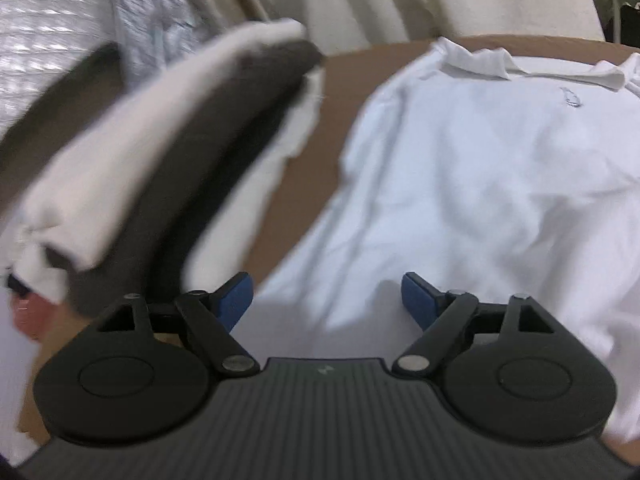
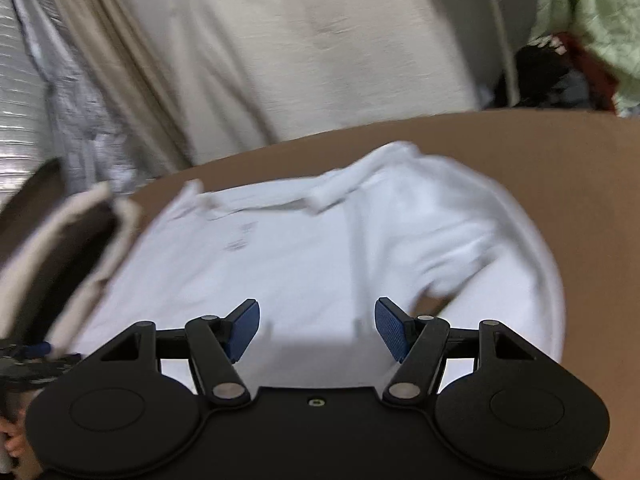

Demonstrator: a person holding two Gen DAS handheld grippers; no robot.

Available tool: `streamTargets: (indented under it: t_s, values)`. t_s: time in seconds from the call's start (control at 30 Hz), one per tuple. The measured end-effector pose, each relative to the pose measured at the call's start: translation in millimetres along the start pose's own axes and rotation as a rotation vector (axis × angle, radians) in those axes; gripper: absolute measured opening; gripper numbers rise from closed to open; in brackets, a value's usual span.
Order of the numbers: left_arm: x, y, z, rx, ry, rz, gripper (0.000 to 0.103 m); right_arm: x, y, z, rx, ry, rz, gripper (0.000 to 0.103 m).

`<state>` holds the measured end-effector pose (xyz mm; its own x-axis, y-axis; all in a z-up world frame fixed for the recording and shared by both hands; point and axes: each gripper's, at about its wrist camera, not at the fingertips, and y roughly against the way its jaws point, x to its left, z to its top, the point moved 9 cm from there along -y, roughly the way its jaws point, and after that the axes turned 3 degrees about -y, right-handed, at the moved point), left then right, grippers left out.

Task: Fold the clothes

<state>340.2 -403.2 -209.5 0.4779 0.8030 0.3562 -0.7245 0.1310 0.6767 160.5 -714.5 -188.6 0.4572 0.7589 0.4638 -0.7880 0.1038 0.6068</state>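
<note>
A white polo shirt (image 1: 472,168) lies spread on a brown table (image 1: 320,128), collar at the far side. My left gripper (image 1: 327,300) is open and empty, low over the shirt's near left part. In the right wrist view the same shirt (image 2: 328,248) lies on the table (image 2: 580,184), its sleeve folded inward at the right. My right gripper (image 2: 317,330) is open and empty, just above the shirt's near hem. Both views are blurred by motion.
A stack of folded white and dark grey clothes (image 1: 152,168) stands at the table's left, also in the right wrist view (image 2: 68,252). Beige curtains (image 2: 304,48) hang behind the table. Green and dark fabrics (image 2: 580,40) lie at the far right.
</note>
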Motion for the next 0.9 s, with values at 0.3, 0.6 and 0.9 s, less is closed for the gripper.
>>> streamTargets:
  t_s: [0.3, 0.6, 0.9]
  values:
    - [12.4, 9.2, -50.4, 0.189, 0.186, -0.207, 0.095, 107.9, 13.6, -100.6, 0.149, 0.297, 0.136, 0.069]
    - [10.7, -3.6, -49.1, 0.173, 0.22, -0.248, 0.095, 140.9, -26.3, -166.6, 0.222, 0.776, -0.032, 0.039]
    - [12.8, 44.8, -4.5, -0.146, 0.424, -0.575, 0.095, 65.0, -51.0, -34.5, -0.033, 0.374, -0.151, 0.009]
